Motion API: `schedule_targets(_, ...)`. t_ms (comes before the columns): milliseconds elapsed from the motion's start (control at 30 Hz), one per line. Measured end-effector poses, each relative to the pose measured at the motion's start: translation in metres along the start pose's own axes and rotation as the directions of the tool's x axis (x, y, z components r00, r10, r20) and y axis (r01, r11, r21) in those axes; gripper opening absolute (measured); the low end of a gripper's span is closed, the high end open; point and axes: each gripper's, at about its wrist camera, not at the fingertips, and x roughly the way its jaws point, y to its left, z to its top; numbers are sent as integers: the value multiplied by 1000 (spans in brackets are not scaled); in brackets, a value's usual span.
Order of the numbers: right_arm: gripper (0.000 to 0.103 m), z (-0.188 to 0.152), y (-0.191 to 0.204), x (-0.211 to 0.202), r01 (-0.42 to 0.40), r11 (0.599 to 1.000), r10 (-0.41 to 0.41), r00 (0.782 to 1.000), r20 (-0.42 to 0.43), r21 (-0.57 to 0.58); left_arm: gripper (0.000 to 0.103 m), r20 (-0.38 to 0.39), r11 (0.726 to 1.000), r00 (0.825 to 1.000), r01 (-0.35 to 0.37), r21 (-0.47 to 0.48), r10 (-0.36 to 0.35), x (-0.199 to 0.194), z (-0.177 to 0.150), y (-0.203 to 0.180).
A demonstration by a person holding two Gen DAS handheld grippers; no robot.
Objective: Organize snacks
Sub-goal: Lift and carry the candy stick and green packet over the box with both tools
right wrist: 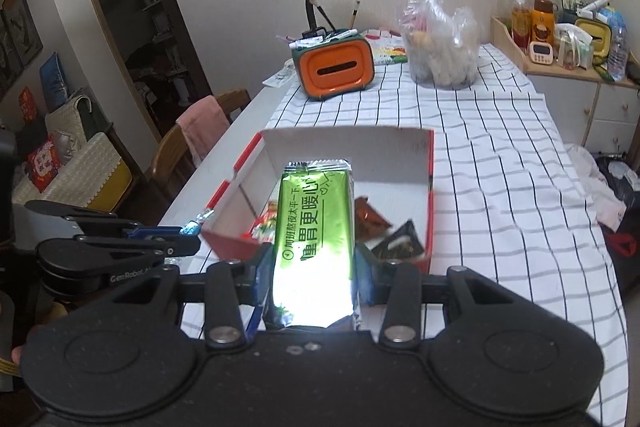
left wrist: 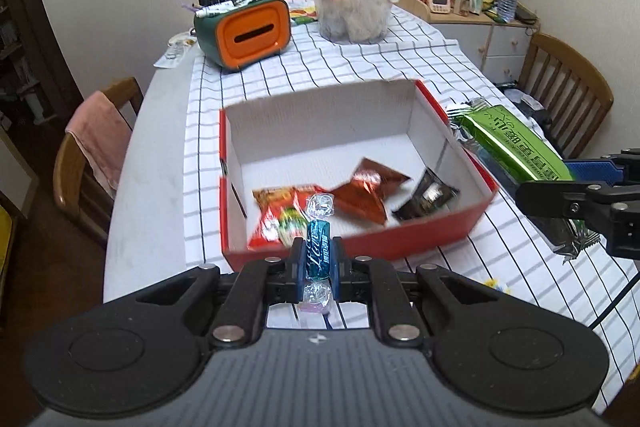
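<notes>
Step in hand: carriage of two snacks to the red box [left wrist: 352,239], both loads already off the surface [left wrist: 160,131].

Left tongs [left wrist: 316,259]: pressed together on a teal-wrapped candy [left wrist: 317,243], gripped across its middle, with the clear twisted ends standing free above and below the pads. The near wall of the box lies just ahead of and below these tongs.

Right tongs [right wrist: 314,267]: pinching a green foil snack bar [right wrist: 316,227] by its long sides; the bar points forward, its far end over the box opening in the right wrist view. Glare hides the near end of the wrapper.

Box contents, ahead of both tongs: an orange-red packet [left wrist: 276,219], a copper-brown packet [left wrist: 368,191] and a black packet [left wrist: 428,195], all lying along the near half of the floor. The far half appears bare.

Next move, as judged: each load must pass the near wall and go down inside before release. The bar is long and likely needs the open far half, laid flat. The candy is small and could go in any gap. The two tongs are near one another; releasing one at a time would avoid a clash.
</notes>
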Motion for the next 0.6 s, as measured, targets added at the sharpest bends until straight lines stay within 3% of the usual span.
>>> schedule_targets(333,41,36,-19,40,44,999,-44,999,-9,-28,12,-21,998,998,-66,-17,66,40,40,7)
schedule_targets(600,41,48,-38,94,76,996,-80,994,-68,-56,12,-92,992,988,-123,-11,121,92,54,11)
